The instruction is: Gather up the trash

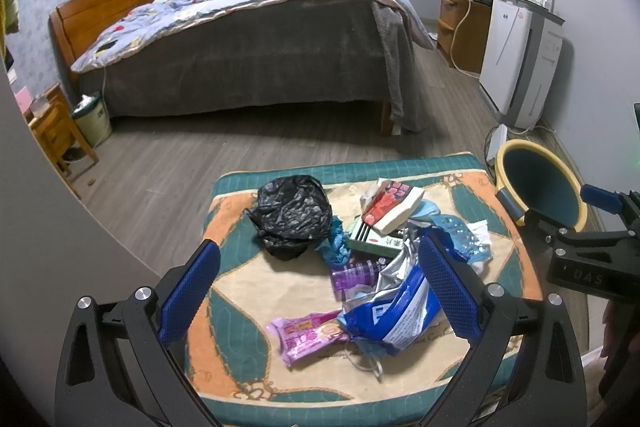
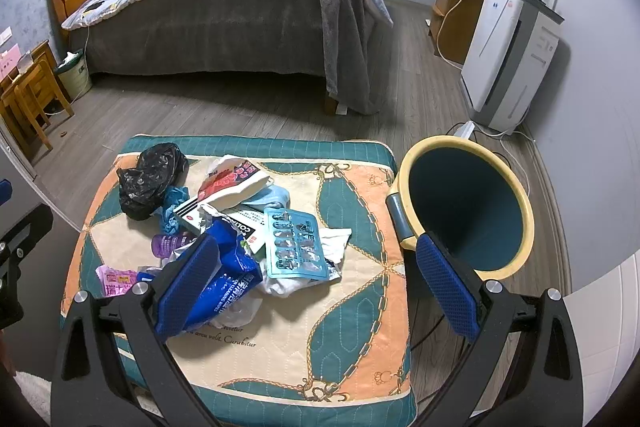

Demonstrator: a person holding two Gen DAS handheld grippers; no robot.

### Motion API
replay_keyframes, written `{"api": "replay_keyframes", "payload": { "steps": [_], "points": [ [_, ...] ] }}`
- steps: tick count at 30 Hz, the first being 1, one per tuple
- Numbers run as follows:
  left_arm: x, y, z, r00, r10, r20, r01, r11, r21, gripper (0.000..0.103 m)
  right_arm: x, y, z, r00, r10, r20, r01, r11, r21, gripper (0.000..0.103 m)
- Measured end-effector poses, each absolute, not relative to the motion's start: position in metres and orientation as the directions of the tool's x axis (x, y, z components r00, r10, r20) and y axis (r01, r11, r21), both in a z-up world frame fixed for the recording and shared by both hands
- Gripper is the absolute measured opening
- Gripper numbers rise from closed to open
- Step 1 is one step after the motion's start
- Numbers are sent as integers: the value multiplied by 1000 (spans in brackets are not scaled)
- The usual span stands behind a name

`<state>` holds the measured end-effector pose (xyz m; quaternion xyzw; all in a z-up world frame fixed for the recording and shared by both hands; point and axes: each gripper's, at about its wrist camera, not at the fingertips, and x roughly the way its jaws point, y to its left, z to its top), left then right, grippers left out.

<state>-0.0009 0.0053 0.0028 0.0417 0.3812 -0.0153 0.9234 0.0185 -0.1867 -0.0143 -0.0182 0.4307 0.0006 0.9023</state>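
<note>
1. Grippers are both held above a low stand covered with a patterned mat [image 2: 352,187], and both point forward over it toward the bed [image 2: 224,15].
2. The left gripper [image 1: 320,291] has its two blue fingers wide apart with nothing between them. It hangs over the near part of the trash pile; its right finger [image 1: 448,291] is in front of a blue plastic bag [image 1: 400,319], but I cannot tell if it touches it.
3. The right gripper [image 2: 316,291] is also spread open and holds nothing. Its left finger [image 2: 188,287] is over the blue plastic bag, and its right finger stands in front of the near rim of the bin.
4. In the left wrist view, the right gripper shows at the right edge as a black frame with a blue tip, near the bin.
5. The trash lies loose on the mat, mostly on its left half as the right wrist camera sees it: a crumpled black bag [image 2: 150,179] at the far left corner, a white and red packet [image 2: 236,181], a green and white box [image 1: 372,241], a purple wrapper [image 1: 354,273], a pink snack packet [image 1: 308,335], a blister pack of pills [image 2: 296,243] and some white tissue [image 2: 336,239].
6. The bin [image 2: 520,203] has a yellow rim and dark teal walls. It stands just beside the right edge of the mat and looks tilted toward the cameras. The part of its inside that shows holds nothing.
7. A second small bin [image 1: 92,119] stands by the bed, well apart, with something white in it.
</note>
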Motion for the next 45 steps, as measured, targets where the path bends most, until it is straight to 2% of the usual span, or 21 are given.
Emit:
{"api": "replay_keyframes", "payload": {
  "steps": [33, 38, 40, 42, 45],
  "points": [
    [0, 13, -2, 703, -1, -712, 73, 995, 70, 98, 28, -187, -13, 631, 3, -776, -19, 1000, -12, 97],
    [18, 25, -2, 713, 7, -701, 54, 996, 65, 98, 50, -187, -6, 650, 8, -760, -27, 1000, -13, 97],
    [33, 31, -5, 709, 42, -704, 36, 995, 96, 98, 63, -186, -10, 637, 22, -771, -44, 999, -9, 97],
    [46, 38, -9, 684, 23, -729, 49, 996, 77, 98, 76, -187, -16, 623, 39, -781, -53, 999, 8, 97],
    [68, 52, -19, 672, 78, -736, 14, 993, 118, 98, 96, -189, -30, 596, 13, -803, -16, 1000, 4, 97]
  ]
}}
